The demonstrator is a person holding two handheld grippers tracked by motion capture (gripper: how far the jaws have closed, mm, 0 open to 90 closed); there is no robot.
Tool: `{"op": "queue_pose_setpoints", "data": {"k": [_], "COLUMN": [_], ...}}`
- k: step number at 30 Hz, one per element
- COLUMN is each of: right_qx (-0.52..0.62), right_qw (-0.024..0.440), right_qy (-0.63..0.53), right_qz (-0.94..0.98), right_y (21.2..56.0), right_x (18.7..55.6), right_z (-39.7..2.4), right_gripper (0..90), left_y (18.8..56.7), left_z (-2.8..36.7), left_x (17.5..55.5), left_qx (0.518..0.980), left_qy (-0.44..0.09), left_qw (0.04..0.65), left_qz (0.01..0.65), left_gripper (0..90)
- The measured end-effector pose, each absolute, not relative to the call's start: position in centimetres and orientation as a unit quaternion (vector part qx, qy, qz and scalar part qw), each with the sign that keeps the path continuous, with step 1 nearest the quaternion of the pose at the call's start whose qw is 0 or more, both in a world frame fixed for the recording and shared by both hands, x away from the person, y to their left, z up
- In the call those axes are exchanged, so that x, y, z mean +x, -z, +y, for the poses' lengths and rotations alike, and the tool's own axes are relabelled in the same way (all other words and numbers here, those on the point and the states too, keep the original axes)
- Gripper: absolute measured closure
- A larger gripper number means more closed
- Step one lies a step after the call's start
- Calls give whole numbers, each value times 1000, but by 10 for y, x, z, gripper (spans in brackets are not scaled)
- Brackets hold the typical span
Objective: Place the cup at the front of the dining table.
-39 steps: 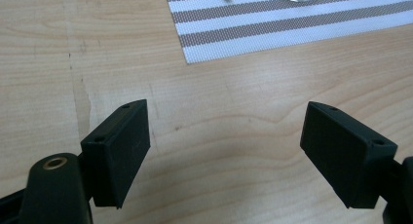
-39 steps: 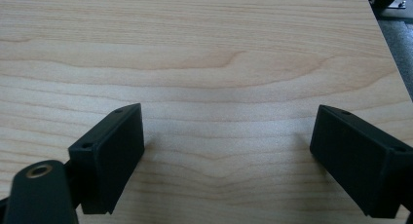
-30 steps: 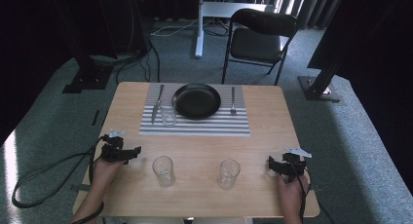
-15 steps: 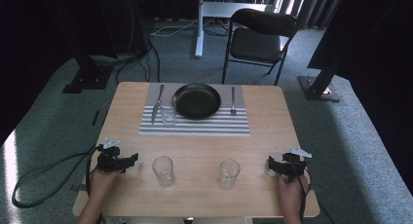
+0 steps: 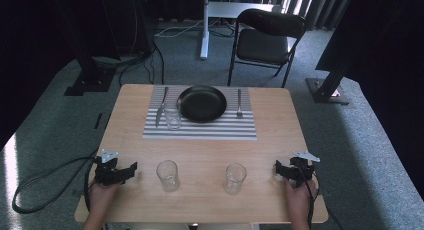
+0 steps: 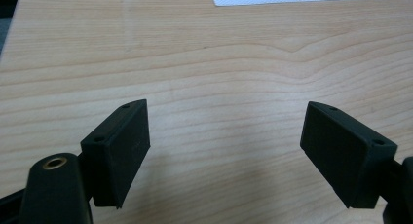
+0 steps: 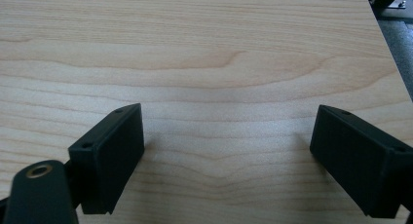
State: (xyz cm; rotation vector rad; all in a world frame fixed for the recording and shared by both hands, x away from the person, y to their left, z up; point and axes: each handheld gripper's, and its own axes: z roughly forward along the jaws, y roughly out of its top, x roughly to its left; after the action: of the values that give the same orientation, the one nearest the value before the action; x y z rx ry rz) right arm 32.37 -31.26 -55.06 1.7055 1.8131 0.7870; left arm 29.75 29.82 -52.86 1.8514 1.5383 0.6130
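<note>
Right now the wooden table (image 5: 280, 140) carries everything, so I read it from the biggest piece down. At its far side lies the striped placemat (image 5: 200, 127), with the black plate (image 5: 202, 103) on it, a fork (image 5: 239, 103) to the plate's right, a knife (image 5: 161, 107) to its left, and one clear glass (image 5: 173, 118) already standing on the mat beside the knife. Nearer to me, on bare wood, stand two more glasses, well apart from each other: the left glass (image 5: 168, 175) and the right glass (image 5: 235, 178). My left tongs (image 5: 131, 169) rest low at the table's near left edge, released, jaws spread wide over empty wood in the left gripper view, and they point toward the left glass, which is near but not touched. My right tongs (image 5: 278, 168) sit at the near right, equally released, with nothing between the jaws, apart from the right glass.

I judge the step in hand to be reaching for the near glasses. To do it well I keep the jaws fully spread, come in level and low, straddle the glass around its middle rather than its rim, and close gently, since clear glass is slick and tips easily. I would take the left one first, as it is closest to my tongs
</note>
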Motion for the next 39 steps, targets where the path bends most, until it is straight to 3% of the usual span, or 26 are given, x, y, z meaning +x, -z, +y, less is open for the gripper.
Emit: {"op": "queue_pose_setpoints", "data": {"k": [27, 39], "right_qx": [630, 630], "right_qw": [262, 262], "right_qy": [-291, -291], "right_qz": [670, 670], "right_y": [551, 551], "right_x": [324, 324], "right_z": [-313, -313], "right_gripper": [119, 119], "left_y": [544, 545], "left_z": [315, 313], "left_x": [260, 265], "left_qx": [684, 675], "left_qy": [-257, -268], "left_qw": [290, 281], "left_qz": [619, 627], "left_gripper": [190, 189]}}
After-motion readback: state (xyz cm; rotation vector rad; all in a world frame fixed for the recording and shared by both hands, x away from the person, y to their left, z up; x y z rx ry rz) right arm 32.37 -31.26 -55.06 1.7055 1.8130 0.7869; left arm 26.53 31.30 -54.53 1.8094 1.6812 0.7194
